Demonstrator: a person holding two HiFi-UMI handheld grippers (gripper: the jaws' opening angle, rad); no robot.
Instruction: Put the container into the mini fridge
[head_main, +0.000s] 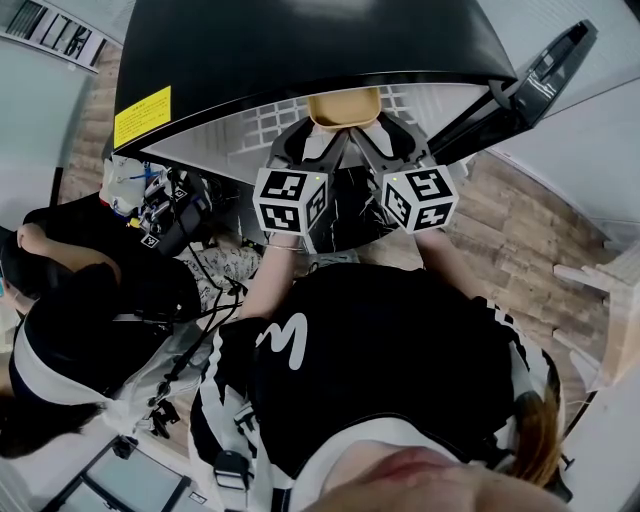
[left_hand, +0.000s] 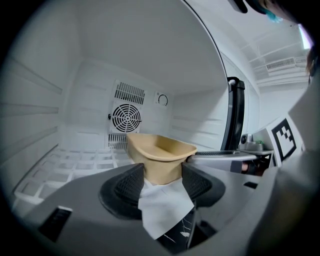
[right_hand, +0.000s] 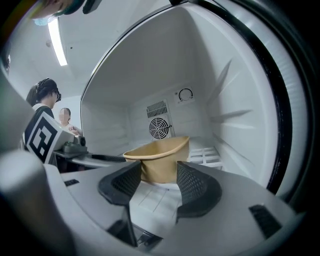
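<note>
A tan open-topped container (head_main: 344, 107) (left_hand: 162, 155) (right_hand: 160, 157) hangs at the mouth of the mini fridge (head_main: 300, 50), just above its white wire shelf (left_hand: 75, 165). My left gripper (head_main: 312, 138) (left_hand: 162, 180) is shut on the container's left end, its pads pressed to both sides. On the container's right end my right gripper (head_main: 385, 135) (right_hand: 159, 180) is shut the same way. The fridge's white inside shows a round fan grille (left_hand: 126, 117) (right_hand: 159, 128) on the back wall. The container's inside looks bare.
The fridge door (head_main: 540, 80) stands swung open to the right. A seated person in black (head_main: 60, 290) and a device with cables (head_main: 160, 215) are close on the left. Wooden floor (head_main: 530, 220) lies to the right. A white sheet (left_hand: 165, 205) lies below the jaws.
</note>
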